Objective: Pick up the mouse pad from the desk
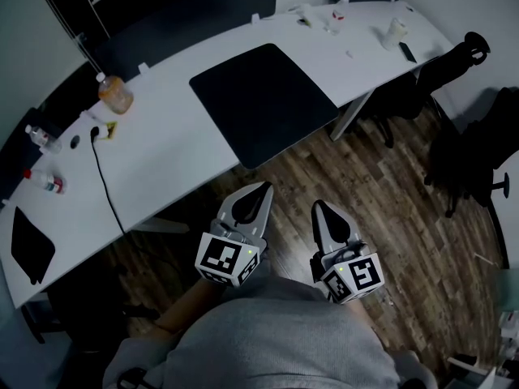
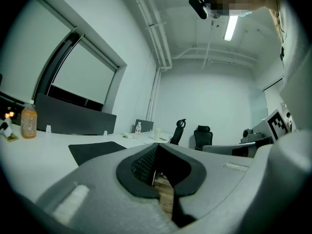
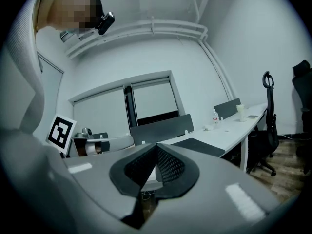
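A large black mouse pad [image 1: 263, 101] lies flat on the long white desk [image 1: 162, 160], near its front edge. The left gripper view shows the mouse pad [image 2: 95, 151] low at the left, and the right gripper view shows the mouse pad [image 3: 200, 146] ahead on the desk top. My left gripper [image 1: 263, 189] and right gripper [image 1: 318, 207] are held side by side over the wooden floor, short of the desk's front edge. Both point at the desk, level, with jaws shut and nothing between them.
On the desk stand an orange drink bottle [image 1: 115, 94], a black cable [image 1: 105, 185], a small bottle [image 1: 45, 181], a second dark pad [image 1: 32, 245] at far left, and cups and small items [image 1: 395, 32] at the far right. Black office chairs [image 1: 454, 63] stand at the right.
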`<state>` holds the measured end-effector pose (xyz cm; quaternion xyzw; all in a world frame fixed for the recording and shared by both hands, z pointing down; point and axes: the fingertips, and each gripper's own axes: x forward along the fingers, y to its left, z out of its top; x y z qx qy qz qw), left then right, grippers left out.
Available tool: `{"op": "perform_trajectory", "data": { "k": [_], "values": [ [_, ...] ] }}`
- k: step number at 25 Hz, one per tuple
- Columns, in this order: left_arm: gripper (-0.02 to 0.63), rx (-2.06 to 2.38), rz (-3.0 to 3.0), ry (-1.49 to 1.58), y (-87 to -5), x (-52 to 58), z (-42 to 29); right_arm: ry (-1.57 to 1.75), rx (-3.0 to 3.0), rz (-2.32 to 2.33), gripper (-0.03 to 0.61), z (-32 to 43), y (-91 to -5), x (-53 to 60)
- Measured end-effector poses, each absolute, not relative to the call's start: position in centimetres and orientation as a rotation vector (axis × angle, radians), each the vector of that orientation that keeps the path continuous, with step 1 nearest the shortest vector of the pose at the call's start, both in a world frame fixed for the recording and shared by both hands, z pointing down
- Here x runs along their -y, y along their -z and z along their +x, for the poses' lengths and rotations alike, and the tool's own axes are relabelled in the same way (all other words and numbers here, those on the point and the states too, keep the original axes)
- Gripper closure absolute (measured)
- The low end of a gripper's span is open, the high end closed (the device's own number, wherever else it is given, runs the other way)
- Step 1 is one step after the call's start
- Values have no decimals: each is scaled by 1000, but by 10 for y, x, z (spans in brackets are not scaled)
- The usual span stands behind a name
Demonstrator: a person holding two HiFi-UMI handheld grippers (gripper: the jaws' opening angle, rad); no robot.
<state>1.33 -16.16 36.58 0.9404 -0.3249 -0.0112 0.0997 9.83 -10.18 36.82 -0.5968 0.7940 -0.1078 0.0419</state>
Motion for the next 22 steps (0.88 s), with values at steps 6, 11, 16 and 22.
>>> {"op": "perform_trajectory", "data": {
  "k": [6,11,16,22],
  "values": [
    [615,963,2787,-15,-370,195,7,372,-2425,-1821,577,93,-376,132],
    [615,941,2809,-13,-371,229,10,346,-2439,-1815,577,92,-367,167],
    [615,920,2777,-68,-387,253,17,320,-2418,-1837,577,100,-371,190],
    [615,906,2738,-156,-411,256,26,454,-2579,-1800,577,113,-410,198]
  ]
}}
